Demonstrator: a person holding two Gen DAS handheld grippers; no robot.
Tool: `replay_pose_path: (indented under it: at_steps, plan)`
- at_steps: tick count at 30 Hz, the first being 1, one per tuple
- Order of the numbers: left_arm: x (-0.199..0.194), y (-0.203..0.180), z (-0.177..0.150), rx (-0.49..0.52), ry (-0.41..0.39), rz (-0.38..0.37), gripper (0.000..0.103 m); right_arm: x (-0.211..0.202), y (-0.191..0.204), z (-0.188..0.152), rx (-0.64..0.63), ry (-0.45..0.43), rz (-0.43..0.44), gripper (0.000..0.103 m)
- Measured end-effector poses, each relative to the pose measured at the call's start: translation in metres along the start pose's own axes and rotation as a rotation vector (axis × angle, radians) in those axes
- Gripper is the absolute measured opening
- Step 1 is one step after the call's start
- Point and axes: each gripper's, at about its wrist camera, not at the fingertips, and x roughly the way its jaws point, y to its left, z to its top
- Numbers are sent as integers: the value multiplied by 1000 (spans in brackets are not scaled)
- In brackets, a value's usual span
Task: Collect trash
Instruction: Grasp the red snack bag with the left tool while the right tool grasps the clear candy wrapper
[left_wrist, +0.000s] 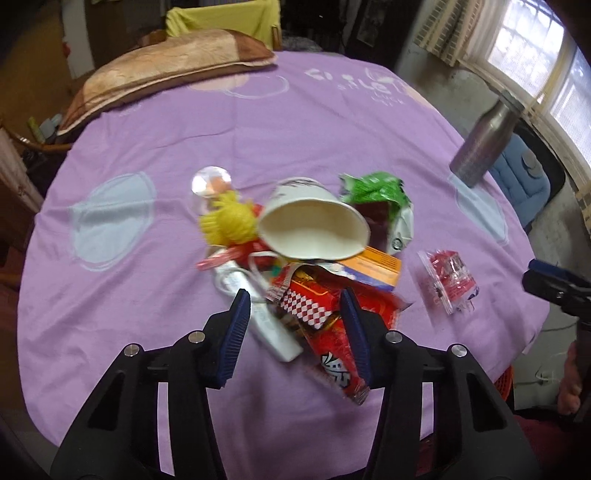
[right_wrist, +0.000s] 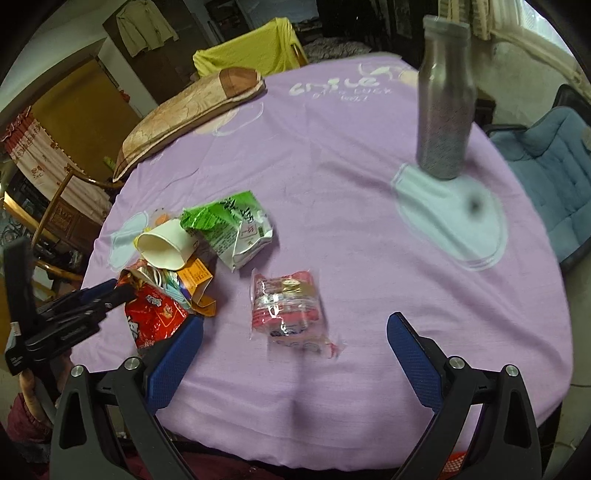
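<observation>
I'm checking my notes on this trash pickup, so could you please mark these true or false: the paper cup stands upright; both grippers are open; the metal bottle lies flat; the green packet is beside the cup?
1. The paper cup stands upright. False: it lies on its side atop the pile.
2. Left gripper and right gripper are open. True.
3. The metal bottle lies flat. False: it stands upright.
4. The green packet is beside the cup. True.

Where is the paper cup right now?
The paper cup lies on its side atop the trash pile, in the left wrist view's middle, between the yellow toy and the green wrapper.
</observation>
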Motion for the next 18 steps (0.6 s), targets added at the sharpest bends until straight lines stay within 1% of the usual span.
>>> replay_pose_path:
  at_steps: [3, 4, 6, 8, 11, 14, 16, 18]
  plan:
    - [-10, 20, -4, -49, -4, 30, 50, 21, 3, 3, 2, 49, 17, 98]
    - [-11, 25, -6, -63, 1, 33, 49, 27, 5, 3, 3, 65, 20, 98]
    - [-15, 37, -12, -90, 19, 32, 49, 38, 7, 5, 10, 89, 35, 98]
    - [-19, 43, -18, -107, 28, 20, 49, 42, 11, 6, 12, 95, 53, 98]
    - [-22, 41, -23, -105, 39, 6, 55, 42, 23, 6, -37, 90, 55, 98]
    - [-21, 30, -25, -105, 43, -32, 66, 37, 29, 5, -80, 82, 43, 98]
    - [-19, 21, -25, -103, 35, -49, 82, 32, 26, 5, -89, 73, 31, 98]
    - [-16, 14, -24, -102, 30, -76, 85, 26, 18, 3, -84, 67, 21, 98]
